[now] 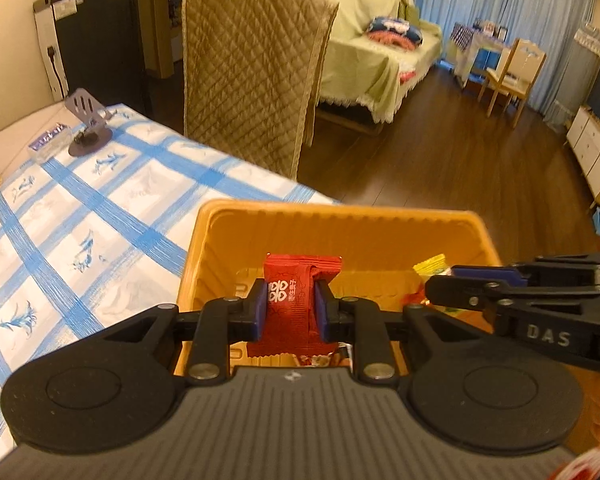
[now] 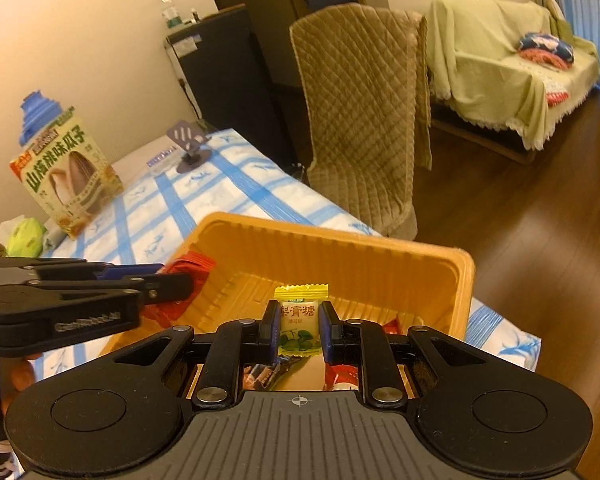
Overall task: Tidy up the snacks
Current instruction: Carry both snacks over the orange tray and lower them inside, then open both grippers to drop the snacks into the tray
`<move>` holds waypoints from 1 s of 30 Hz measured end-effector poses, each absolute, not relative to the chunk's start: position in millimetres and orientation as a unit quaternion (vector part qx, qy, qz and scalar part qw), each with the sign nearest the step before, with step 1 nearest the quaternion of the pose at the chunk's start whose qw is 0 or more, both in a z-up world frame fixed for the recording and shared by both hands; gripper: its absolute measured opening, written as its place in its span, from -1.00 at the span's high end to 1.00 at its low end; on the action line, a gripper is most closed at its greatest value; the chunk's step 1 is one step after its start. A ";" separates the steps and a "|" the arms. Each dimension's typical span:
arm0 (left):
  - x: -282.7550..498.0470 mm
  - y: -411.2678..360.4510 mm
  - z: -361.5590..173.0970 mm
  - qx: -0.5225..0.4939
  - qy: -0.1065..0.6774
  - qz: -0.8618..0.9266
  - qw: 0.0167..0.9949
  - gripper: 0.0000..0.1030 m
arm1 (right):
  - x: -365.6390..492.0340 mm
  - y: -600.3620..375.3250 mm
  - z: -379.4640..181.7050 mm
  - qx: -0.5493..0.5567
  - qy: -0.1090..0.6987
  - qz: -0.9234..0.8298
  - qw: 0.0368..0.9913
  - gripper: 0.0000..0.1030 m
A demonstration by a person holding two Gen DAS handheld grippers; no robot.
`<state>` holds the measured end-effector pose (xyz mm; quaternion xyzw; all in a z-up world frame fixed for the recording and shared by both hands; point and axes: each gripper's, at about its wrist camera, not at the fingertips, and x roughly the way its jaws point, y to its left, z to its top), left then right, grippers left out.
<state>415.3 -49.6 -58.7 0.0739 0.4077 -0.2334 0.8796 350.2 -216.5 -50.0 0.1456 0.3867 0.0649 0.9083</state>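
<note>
- Left gripper [image 1: 291, 307]: clamped on red snack packet [image 1: 296, 300], held upright above orange tray [image 1: 332, 216].
- Right gripper [image 2: 299, 324]: clamped on yellow candy [image 2: 299, 320], held over same tray, R side.
- Tray interior: more wrappers seen at bottom, partly hidden.
- Tray set at table edge on blue-check cloth [image 1: 80, 216].
- Seed bag [image 2: 66, 172] stood far L; quilted chair [image 2: 360, 112] beyond.

Tray [image 2: 380, 264] on counter [image 2: 228, 200] near its edge, chair [image 2: 360, 120] behind it. Seed box [image 2: 66, 172] far left w/ bottle [image 2: 36, 114] behind; phone stand [image 2: 190, 142] at back.
</note>
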 end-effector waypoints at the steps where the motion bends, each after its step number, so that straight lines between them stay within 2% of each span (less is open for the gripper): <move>1: 418.2 -51.0 -62.4 0.077 0.410 -0.233 0.878 0.57 | 351.8 -216.8 -51.6 0.145 0.389 0.064 0.908 0.60; 13: 437.9 -59.8 -74.9 0.100 0.413 -0.241 0.873 0.54 | 362.3 -215.1 -60.0 0.150 0.397 0.050 0.904 0.60; 18: 438.7 -53.7 -73.9 0.100 0.413 -0.239 0.873 0.41 | 365.0 -212.2 -61.2 0.151 0.398 0.051 0.904 0.60; 30: 434.5 -31.1 -70.6 0.090 0.416 -0.232 0.875 0.41 | 378.4 -197.1 -69.6 0.140 0.409 0.053 0.900 0.60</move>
